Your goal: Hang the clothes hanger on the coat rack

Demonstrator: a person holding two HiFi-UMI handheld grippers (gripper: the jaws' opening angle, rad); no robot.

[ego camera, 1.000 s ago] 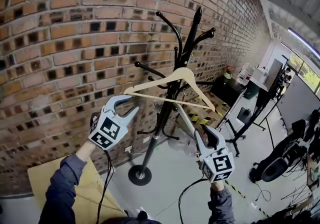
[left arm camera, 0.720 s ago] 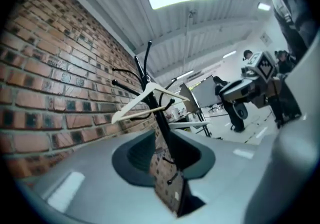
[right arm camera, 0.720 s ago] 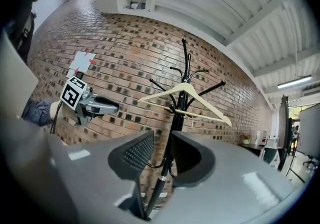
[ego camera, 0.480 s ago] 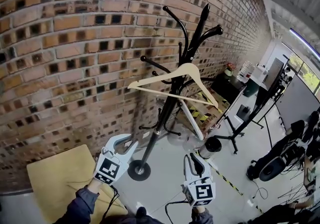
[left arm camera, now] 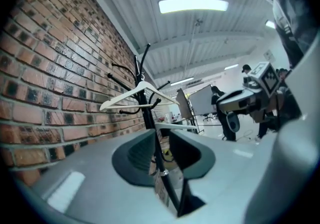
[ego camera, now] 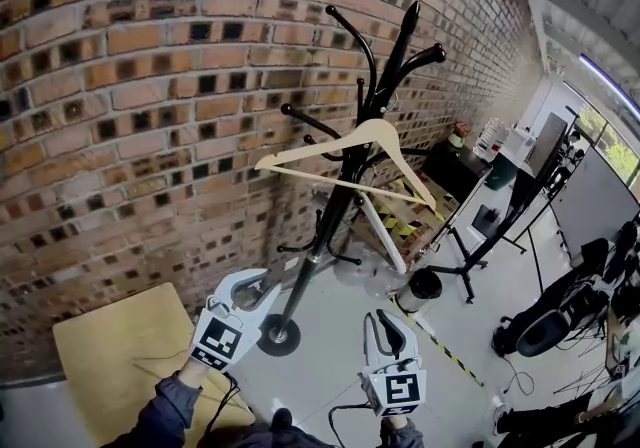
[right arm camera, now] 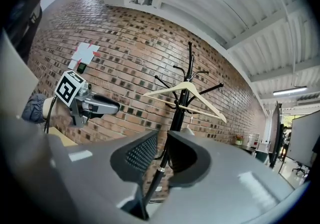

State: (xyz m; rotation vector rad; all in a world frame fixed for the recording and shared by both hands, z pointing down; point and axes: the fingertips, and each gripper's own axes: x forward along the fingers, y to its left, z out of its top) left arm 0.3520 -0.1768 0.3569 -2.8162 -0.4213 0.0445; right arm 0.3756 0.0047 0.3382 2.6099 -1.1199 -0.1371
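Left gripper (ego camera: 262, 288), right gripper (ego camera: 384, 322) lowered, hanger (ego camera: 372, 128) above

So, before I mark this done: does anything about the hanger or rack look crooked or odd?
Nothing stands out. The wooden hanger hangs from the coat rack, which stands upright by the brick wall. Its slight slant may just be the lens.

Bright ceiling strip light (left arm camera: 193, 5) — strong fisheye bending (corners dark), foreground blurred.
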